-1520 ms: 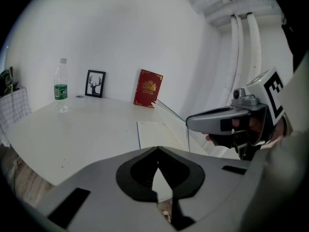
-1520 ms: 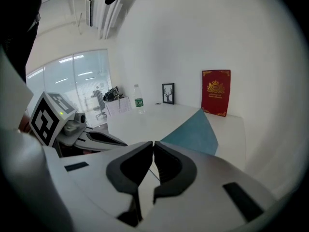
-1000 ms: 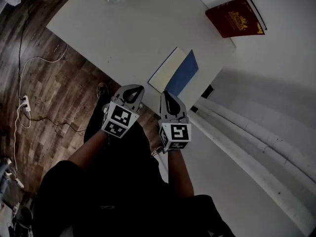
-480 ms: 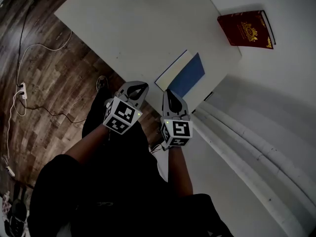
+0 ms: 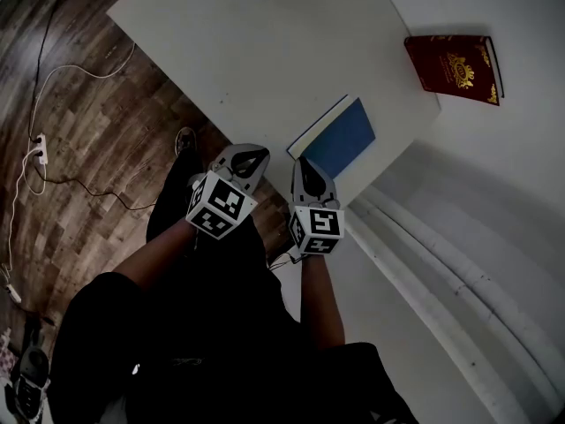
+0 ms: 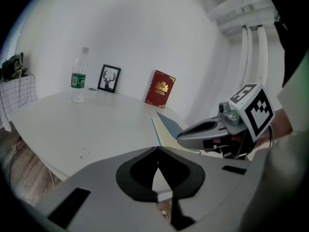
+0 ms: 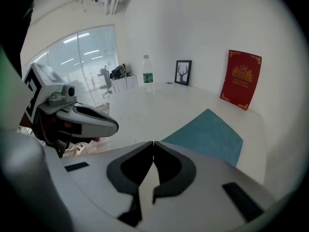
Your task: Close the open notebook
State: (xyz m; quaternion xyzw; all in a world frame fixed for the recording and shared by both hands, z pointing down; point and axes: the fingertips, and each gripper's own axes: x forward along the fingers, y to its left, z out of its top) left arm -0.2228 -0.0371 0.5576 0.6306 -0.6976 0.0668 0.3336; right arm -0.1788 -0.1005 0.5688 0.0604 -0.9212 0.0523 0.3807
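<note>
The notebook [image 5: 340, 137] lies at the near corner of the white table [image 5: 221, 51], blue cover up, with a thin pale strip of page along its left side. In the left gripper view the notebook [image 6: 166, 128] shows a cream page with the cover slanting over it. The right gripper view has the blue cover [image 7: 207, 134] just beyond the jaws. My left gripper [image 5: 256, 154] and right gripper [image 5: 300, 160] hang side by side off the table's near edge, short of the notebook. Both are shut and hold nothing.
A red book [image 5: 455, 64] leans against the wall at the far right. A water bottle [image 6: 78, 75] and a small framed picture [image 6: 109, 78] stand at the table's far side. Cables [image 5: 53, 148] trail over the wood floor on the left. White pipes [image 5: 441, 254] run along the wall.
The pale page strip beside the blue cover looks narrower than a second ago. The right gripper has sunk a little. Both grippers stayed shut, short of the notebook.
</note>
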